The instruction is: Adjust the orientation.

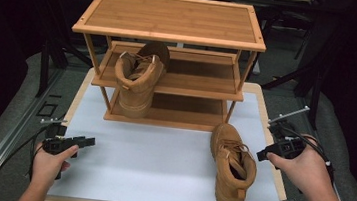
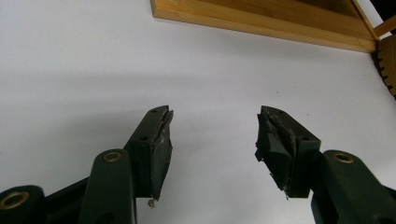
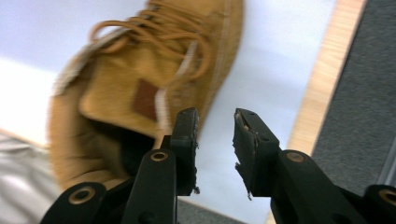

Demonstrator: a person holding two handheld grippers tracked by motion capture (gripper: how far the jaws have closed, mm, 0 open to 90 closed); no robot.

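We've got a bamboo shoe rack (image 1: 170, 19) at the back of the white tabletop (image 1: 150, 163), w/ one tan boot (image 1: 138, 78) sitting on its lower tiers, heel toward us. We'd guess it's stowed. The 2nd boot (image 1: 232, 164) stands on the tabletop, front right, toe toward the rack and near our right gripper (image 1: 262, 154), probably next to go up. That gripper's jaws are parted, nothing between them, just beside the boot's collar. Our left gripper (image 1: 89, 142) hovers over bare tabletop, well apart from both boots, jaws spread wide and empty, prob just waiting.
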